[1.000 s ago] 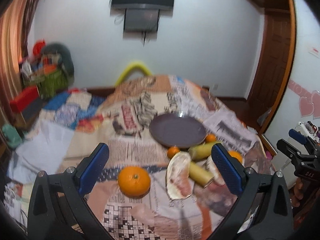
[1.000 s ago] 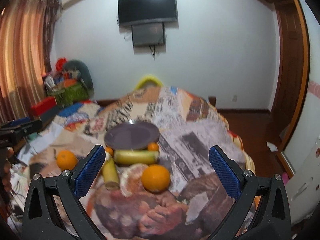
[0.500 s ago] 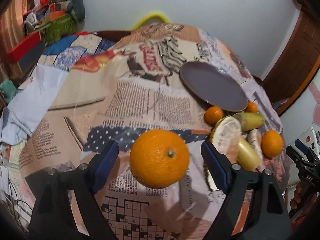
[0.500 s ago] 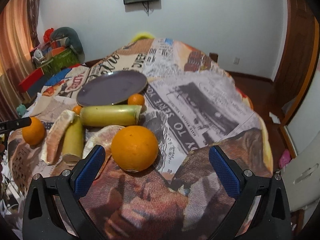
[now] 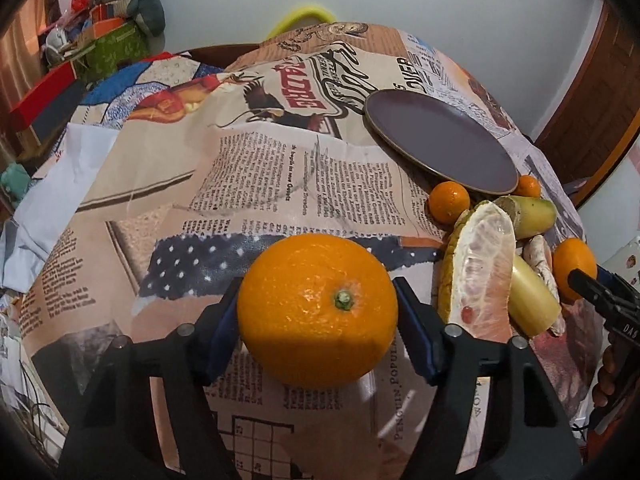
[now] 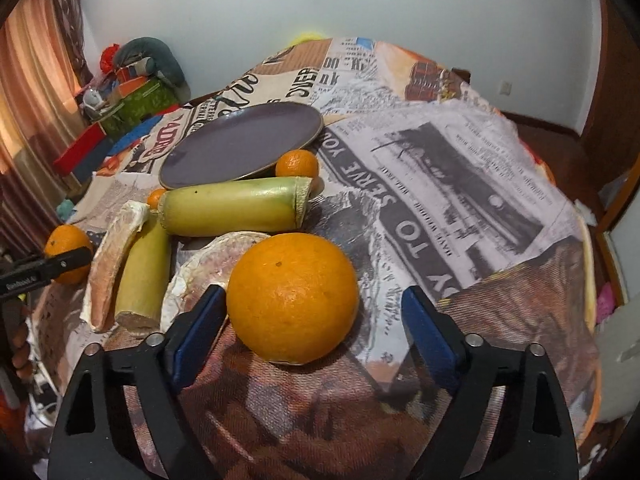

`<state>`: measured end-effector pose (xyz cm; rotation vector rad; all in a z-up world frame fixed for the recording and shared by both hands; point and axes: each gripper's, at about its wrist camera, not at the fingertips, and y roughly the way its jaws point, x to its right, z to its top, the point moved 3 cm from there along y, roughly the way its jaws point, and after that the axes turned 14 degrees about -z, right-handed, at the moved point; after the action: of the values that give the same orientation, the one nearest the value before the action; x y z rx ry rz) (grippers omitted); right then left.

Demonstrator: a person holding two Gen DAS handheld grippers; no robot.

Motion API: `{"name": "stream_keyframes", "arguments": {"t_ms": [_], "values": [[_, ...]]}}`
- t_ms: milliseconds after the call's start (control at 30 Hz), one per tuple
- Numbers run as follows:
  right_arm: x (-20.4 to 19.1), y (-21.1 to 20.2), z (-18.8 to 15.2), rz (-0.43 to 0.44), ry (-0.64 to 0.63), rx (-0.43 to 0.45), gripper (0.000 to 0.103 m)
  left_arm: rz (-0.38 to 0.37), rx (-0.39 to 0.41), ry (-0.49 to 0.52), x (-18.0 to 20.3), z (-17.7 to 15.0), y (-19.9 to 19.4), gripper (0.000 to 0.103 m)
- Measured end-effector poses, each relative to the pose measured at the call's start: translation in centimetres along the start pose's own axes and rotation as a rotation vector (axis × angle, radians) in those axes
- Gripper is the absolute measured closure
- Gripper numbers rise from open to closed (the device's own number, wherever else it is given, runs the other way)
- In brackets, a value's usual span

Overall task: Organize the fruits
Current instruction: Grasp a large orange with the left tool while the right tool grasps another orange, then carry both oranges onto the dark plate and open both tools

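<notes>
Lower centre of the left view: our left gripper (image 5: 318,322) clamps a large orange (image 5: 318,310), blue pads on both its sides. Lower centre of the right view: our right gripper (image 6: 312,330) gapes wide around a second orange (image 6: 292,298) lying on the newspaper-print cloth (image 6: 460,200), left pad touching. Purple plate (image 6: 240,144) upper left.

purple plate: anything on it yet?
Empty. The round purple plate shows a bare surface in both views; a small orange mandarin sits on the cloth beside its rim.

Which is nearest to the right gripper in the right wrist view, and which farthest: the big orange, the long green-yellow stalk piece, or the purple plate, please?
1. Big orange, between the right gripper's fingers, close to its left one.
2. Green-yellow stalk piece, beyond it, to the left.
3. Purple plate, farthest back, left of centre.
</notes>
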<state>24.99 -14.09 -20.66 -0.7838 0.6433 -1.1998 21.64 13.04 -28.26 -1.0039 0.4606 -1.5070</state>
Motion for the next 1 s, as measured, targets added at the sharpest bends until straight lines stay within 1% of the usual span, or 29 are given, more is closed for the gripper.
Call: {"name": "stream_keyframes", "arguments": {"t_ms": [33, 133, 167, 300, 433, 533, 667, 1000], "values": [[0.0, 0.1, 0.0, 0.011, 0.005, -0.006, 0.022, 0.000, 0.001, 0.002, 0.0, 0.0, 0.0, 0.033], [-0.4, 0.2, -0.1, 0.036, -0.004, -0.010, 0.034, 0.001, 0.005, 0.006, 0.0, 0.0, 0.0, 0.033], [-0.6, 0.1, 0.0, 0.047, -0.013, -0.009, 0.041, 0.003, 0.005, 0.008, 0.0, 0.0, -0.1, 0.034], [-1.1, 0.0, 0.2, 0.031, -0.028, -0.011, 0.042, 0.022, 0.001, 0.026, 0.4, 0.1, -0.2, 0.034], [-0.8, -0.2, 0.3, 0.039, -0.007, -0.015, 0.042, 0.006, 0.000, 0.032, 0.9, 0.3, -0.4, 0.034], [-0.6, -0.7, 0.6, 0.040, 0.007, -0.010, 0.042, 0.008, 0.017, 0.049, 1.5, 0.7, -0.9, 0.034], [-0.5, -1.9, 1.5, 0.037, 0.017, 0.031, 0.042, -0.001, 0.048, 0.069, 2.5, 1.7, -1.9, 0.034], [-0.6, -4.2, 5.1, 0.040, 0.021, 0.148, 0.042, -0.011, 0.158, 0.158, 5.6, 5.7, -4.5, 0.034]]}}
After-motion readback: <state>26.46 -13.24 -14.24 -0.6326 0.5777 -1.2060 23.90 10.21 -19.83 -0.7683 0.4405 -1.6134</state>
